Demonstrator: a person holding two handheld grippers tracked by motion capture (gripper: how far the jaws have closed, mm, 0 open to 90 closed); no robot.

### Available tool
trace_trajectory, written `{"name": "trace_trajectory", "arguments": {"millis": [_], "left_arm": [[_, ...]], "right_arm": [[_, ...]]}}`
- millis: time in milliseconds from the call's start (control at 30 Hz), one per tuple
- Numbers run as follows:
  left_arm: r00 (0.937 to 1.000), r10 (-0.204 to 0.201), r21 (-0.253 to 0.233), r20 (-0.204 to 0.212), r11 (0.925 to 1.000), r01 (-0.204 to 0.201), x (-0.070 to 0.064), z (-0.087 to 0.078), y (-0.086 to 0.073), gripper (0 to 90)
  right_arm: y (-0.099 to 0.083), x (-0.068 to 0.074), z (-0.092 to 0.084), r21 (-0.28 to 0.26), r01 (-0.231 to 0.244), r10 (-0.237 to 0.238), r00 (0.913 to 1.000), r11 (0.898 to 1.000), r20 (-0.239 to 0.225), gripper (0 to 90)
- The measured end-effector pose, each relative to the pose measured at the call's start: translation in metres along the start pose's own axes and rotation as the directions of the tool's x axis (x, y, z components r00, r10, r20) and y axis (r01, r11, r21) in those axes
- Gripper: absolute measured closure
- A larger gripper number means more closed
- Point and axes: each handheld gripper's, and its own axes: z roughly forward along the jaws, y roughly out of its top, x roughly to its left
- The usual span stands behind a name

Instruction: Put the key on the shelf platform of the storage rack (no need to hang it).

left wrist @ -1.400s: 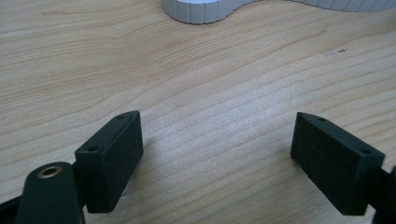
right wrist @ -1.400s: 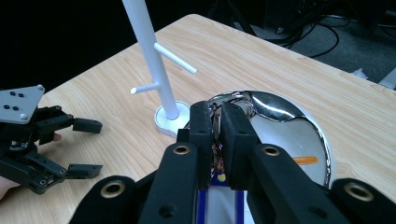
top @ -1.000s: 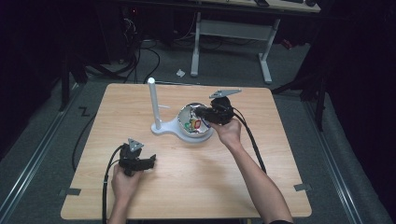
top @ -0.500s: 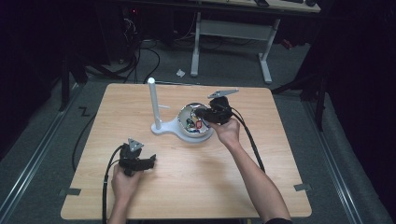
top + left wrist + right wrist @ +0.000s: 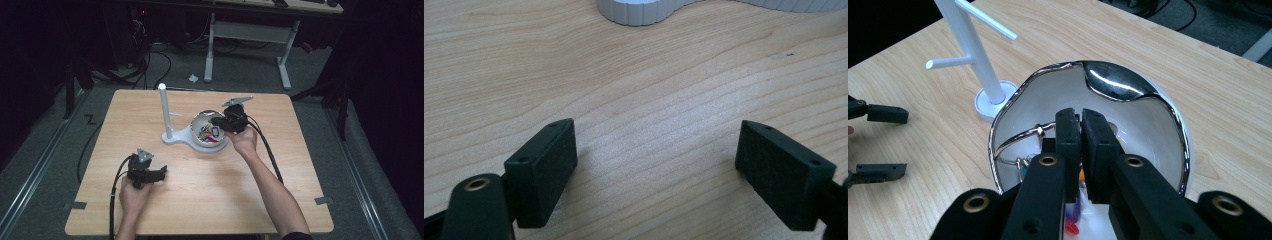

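bowl [image 5: 210,131] of small coloured bits sits mid-table [image 5: 280,190], joined to a white stand [image 5: 165,112] with 2 pegs. right gripper [image 5: 1081,131] dips into the bowl, its 2 jaws pressed together; whether anything is pinched there cannot be told. left gripper [image 5: 656,165] rests near the table's front edge, jaws spread wide over bare wood, holding nothing.

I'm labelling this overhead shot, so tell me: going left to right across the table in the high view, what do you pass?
Left hand-held gripper → white stand's upright post → white bowl of small colourful items → right hand-held gripper, its tips inside the bowl, jaws shut.
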Motion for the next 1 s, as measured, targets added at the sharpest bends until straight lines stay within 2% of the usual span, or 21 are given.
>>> {"name": "trace_trajectory", "arguments": {"millis": [267,433,667,833,933,1000], "left_arm": [[1.0000,0.001,0.000,0.000,1.0000,-0.001,0.000,0.000,0.000,17.3],[0.9998,0.017,-0.002,0.007,0.9998,-0.017,0.001,0.000,0.000,17.3],[0.9998,0.018,-0.002,0.007,0.9998,-0.018,0.001,0.000,0.000,17.3],[0.9998,0.017,-0.002,0.006,0.9999,-0.017,0.001,0.000,0.000,17.3],[0.9998,0.017,-0.002,0.006,0.9999,-0.017,0.001,0.000,0.000,17.3],[0.9998,0.017,-0.003,0.006,0.9999,-0.017,0.001,0.000,0.000,17.3]], "right_arm": [[-0.004,-0.008,0.003,0.020,-0.016,0.016,0.9995,1.000,0.028,86.7],[-0.010,-0.016,0.003,0.031,-0.061,0.060,0.9978,0.998,0.028,86.4],[-0.018,-0.021,0.002,0.040,-0.068,0.066,0.9969,0.997,0.043,85.7],[-0.023,-0.024,0.001,0.047,-0.075,0.073,0.9965,0.996,0.041,76.7],[-0.024,-0.024,0.000,0.038,-0.082,0.081,0.9963,0.996,0.026,67.6],[-0.024,-0.023,-0.002,0.028,-0.084,0.083,0.9958,0.996,0.039,62.8]]}}
